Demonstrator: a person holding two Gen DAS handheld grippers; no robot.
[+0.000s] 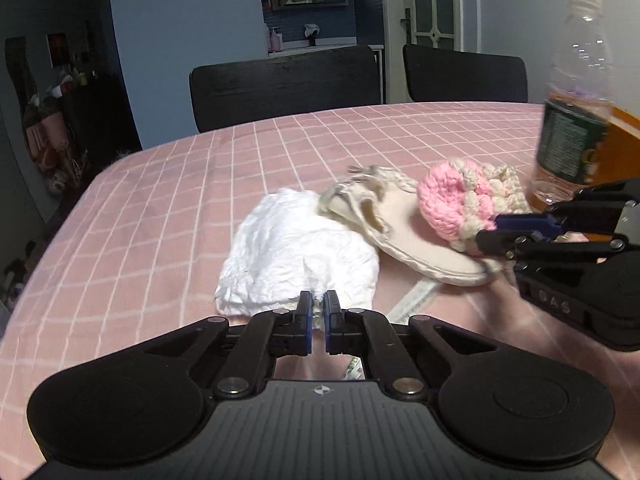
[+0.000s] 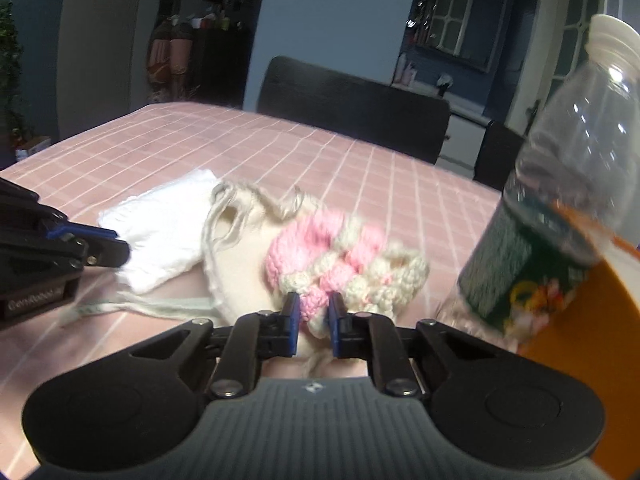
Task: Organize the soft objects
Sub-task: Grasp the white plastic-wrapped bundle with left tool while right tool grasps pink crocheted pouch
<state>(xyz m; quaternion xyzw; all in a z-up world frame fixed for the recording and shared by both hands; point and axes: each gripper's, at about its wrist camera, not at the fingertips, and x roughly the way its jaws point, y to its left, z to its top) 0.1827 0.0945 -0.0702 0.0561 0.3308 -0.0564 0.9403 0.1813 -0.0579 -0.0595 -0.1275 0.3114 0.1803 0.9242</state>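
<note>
The counter (image 1: pixel 168 184), under a pink cloth with a white grid, runs out of sight beneath both grippers at the bottom of each view. Two dark chair backs (image 1: pixel 284 84) stand behind it, their seats hidden by its far edge. A clear plastic bottle (image 1: pixel 576 92) with a dark label stands to the right of the cream pouch, partly cut off by the frame and blurred, with an orange shape behind it that is hard to make out. The crumpled white cloth (image 1: pixel 296 256) lies just left of the cream pouch (image 1: pixel 404 236), touching its edge; the pouch's drawstrings trail loose, one strand running under the left gripper. The pink and cream knitted piece (image 2: pixel 340 256) rests on the pouch's right end, covering it there. The left gripper (image 1: pixel 317 304) has its jaws almost together on the near edge of the white cloth, a fold pinched between the blue pads. The right gripper (image 2: pixel 313 308) is clamped on the knitted piece's near rim, yarn squeezed between its pads.
</note>
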